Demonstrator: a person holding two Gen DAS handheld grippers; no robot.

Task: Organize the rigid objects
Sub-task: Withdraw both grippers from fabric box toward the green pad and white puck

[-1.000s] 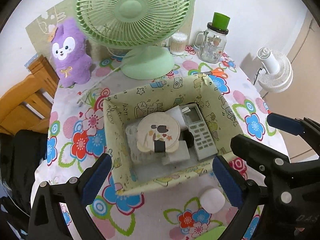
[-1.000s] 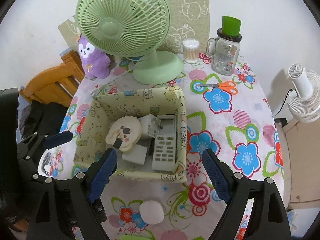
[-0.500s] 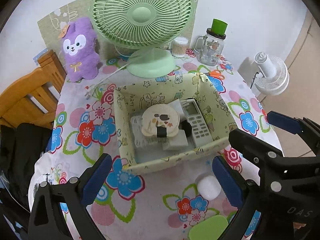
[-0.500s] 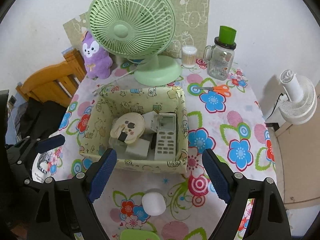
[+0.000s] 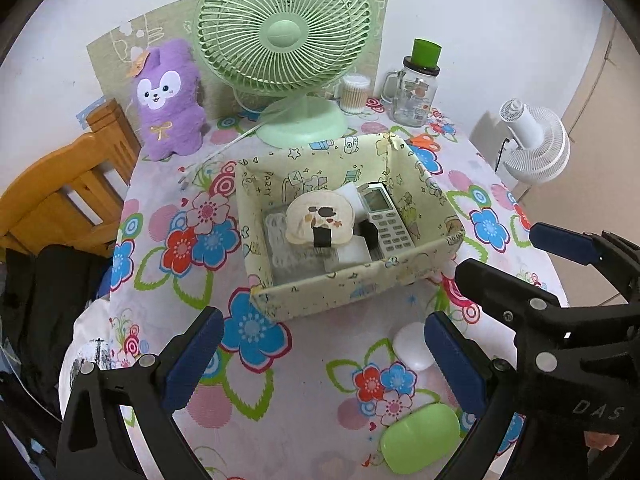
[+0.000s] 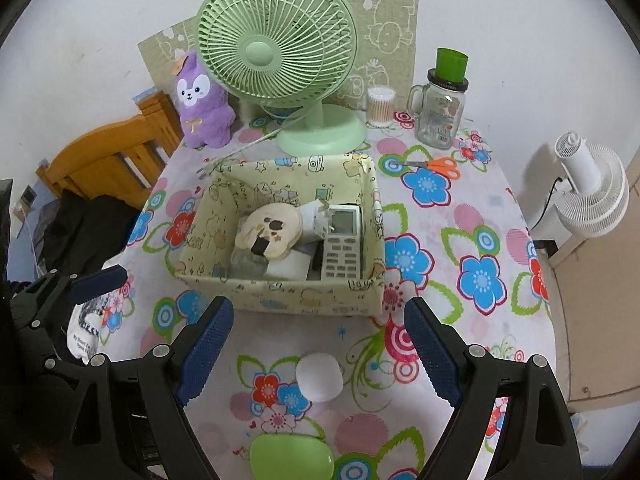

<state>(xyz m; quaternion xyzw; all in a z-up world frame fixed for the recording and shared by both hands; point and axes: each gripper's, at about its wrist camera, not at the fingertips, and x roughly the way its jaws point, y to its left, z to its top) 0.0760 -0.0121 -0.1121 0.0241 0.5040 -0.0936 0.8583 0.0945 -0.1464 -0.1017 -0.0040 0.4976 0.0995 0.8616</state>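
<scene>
The box (image 6: 280,292) sits near the middle of the tabletop (image 6: 460,240), its near wall facing the tabletop's near edge, so both tongs can reach over that wall. Inside lie a remote (image 6: 340,244) along the right wall, a round beige pouch (image 6: 270,232) on top of a clear case (image 5: 288,248), a white plug (image 6: 316,216) and a white block (image 6: 288,268). They are piled loosely, which suggests the box is the place for collecting rigid things.

Two things lie outside it, between the box and the near edge: a white oval case (image 6: 319,376) just before the near wall and a green case (image 6: 292,456) at the near edge. I judge these are what remains to be sorted.

The right gripper (image 6: 316,356) stands wide with nothing in it, the white case lying on the table below the gap between its fingers. The left gripper (image 5: 320,360) is also wide and empty, above the tabletop left of the white case.

The fan (image 6: 280,52), plush (image 6: 204,104), jar (image 6: 440,116) and scissors (image 6: 432,166) line the far edge, well apart from the work.
</scene>
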